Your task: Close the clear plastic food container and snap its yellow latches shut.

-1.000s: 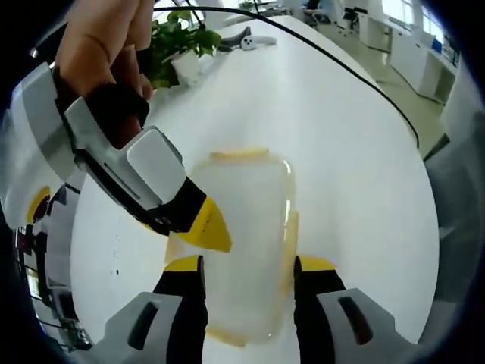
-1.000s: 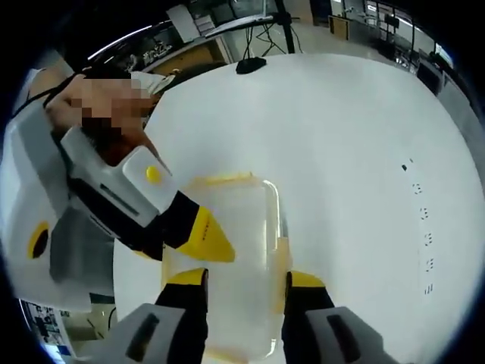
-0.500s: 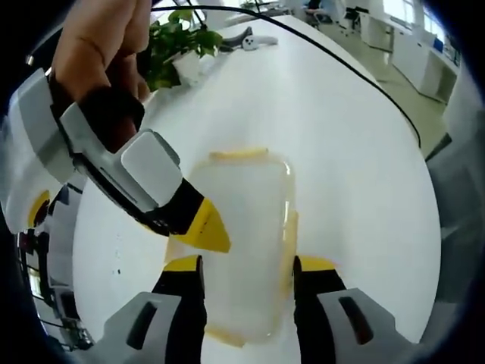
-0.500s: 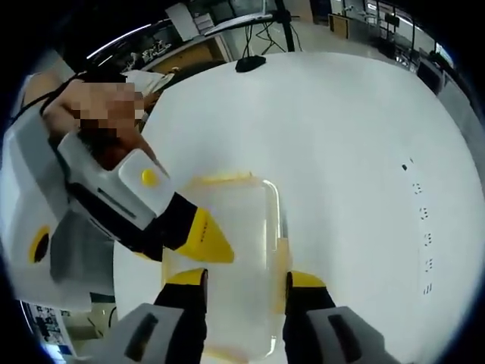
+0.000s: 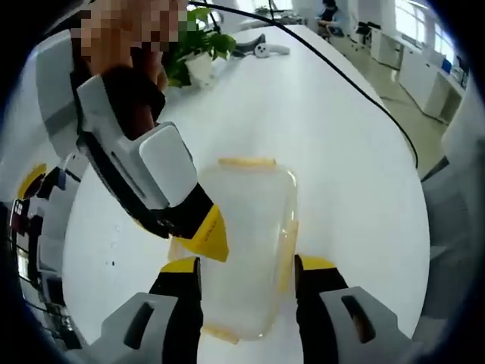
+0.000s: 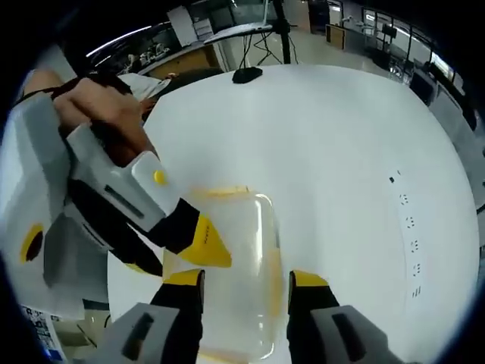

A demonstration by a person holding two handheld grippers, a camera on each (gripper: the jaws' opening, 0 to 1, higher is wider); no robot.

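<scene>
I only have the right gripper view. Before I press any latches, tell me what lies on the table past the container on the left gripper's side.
Observer: In the left gripper view a potted plant stands near the table's far edge, beyond the container.
Operator: Now report anything nearer the container.
Observer: A black cable runs across the table to the right of the container, apart from it.
</scene>
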